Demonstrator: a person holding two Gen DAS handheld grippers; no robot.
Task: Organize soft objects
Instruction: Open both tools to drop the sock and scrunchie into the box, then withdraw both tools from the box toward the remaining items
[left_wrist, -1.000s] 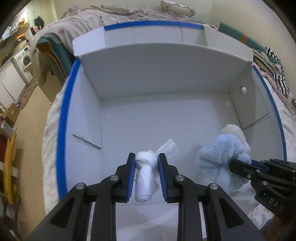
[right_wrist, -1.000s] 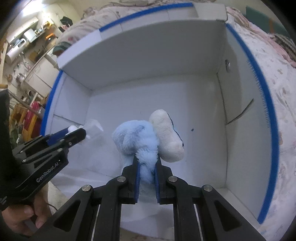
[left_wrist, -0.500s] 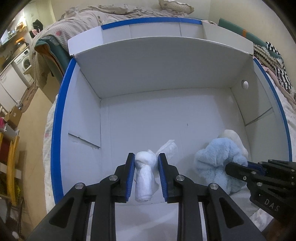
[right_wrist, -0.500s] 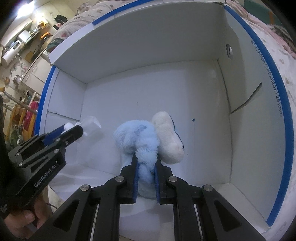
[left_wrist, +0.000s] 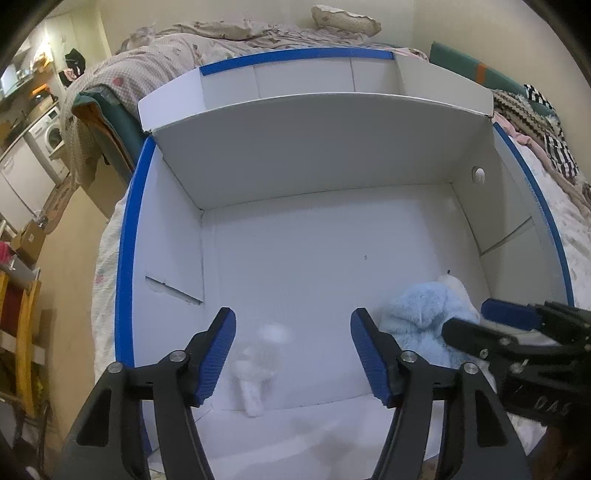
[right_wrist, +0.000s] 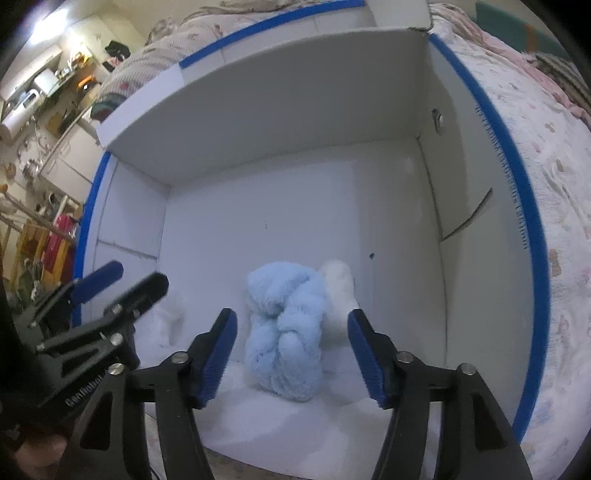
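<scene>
A white box with blue rim (left_wrist: 125, 258) (right_wrist: 532, 206) stands open on a bed. A small white soft toy (left_wrist: 258, 365) (right_wrist: 171, 317) lies blurred on the box floor, below my open left gripper (left_wrist: 293, 332), free of its fingers. A light blue plush (right_wrist: 286, 328) (left_wrist: 421, 325) with a white part beside it (right_wrist: 340, 291) rests on the floor between and below the fingers of my open right gripper (right_wrist: 291, 332). Each gripper shows at the edge of the other's view.
The box has tall white walls and an upright rear flap (left_wrist: 314, 122). Rumpled bedding (left_wrist: 192, 48) and a quilt (right_wrist: 554, 147) surround it. Furniture and a washing machine (left_wrist: 48, 136) stand at far left.
Both grippers opened. The white toy dropped out of the left one and the blue plush out of the right one; both now lie on the box floor.
</scene>
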